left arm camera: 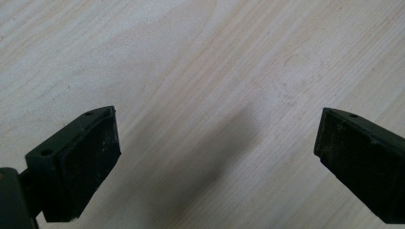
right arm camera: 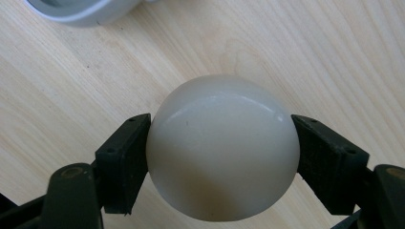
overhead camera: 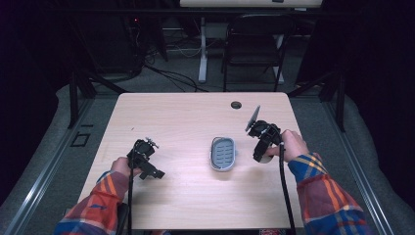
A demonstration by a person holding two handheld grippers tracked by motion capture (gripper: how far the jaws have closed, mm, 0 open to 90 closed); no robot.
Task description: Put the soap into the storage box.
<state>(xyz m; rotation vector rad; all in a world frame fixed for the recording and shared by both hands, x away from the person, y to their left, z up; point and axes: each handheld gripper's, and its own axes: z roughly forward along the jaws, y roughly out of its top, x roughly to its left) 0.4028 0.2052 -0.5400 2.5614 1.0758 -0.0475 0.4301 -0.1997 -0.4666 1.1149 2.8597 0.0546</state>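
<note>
- Here, a pale wooden surface [overhead camera: 186, 122] carries a small grey dish [overhead camera: 222, 153] with a slotted floor, lying a little toward three o'clock of the middle.
- The right hand-held gripper [overhead camera: 261, 155] sits just at three o'clock of the dish, tilted down toward the wood, with the person's right hand [overhead camera: 292, 145] wrapped around its handle and a black cable [overhead camera: 284, 186] trailing back toward six o'clock.
- In the right gripper view, the right hand-held gripper [right arm camera: 222, 152] is clenched on a smooth white ball [right arm camera: 222, 148]; one black jaw presses the ball at nine o'clock and the other at three o'clock.
- The ball is lit with a soft highlight across its top; from this view I cannot tell whether it rests on the surface or hangs just above it.
- The rim of the dish [right arm camera: 81, 10] peeks in at about eleven o'clock of the ball, near but apart from it.
- The left hand-held gripper [overhead camera: 152, 173] lies at nine o'clock of the dish, well apart from it, held by the left hand [overhead camera: 122, 166] in a plaid sleeve [overhead camera: 95, 205].
- In the left gripper view, the left hand-held gripper [left arm camera: 217, 152] is released: its jaws stand wide apart with bare wood grain and a faint shadow between them.
- A small round hole [overhead camera: 236, 105] marks the surface near its twelve o'clock edge, and a dark folding chair [overhead camera: 254, 44] stands on the floor beyond.
</note>
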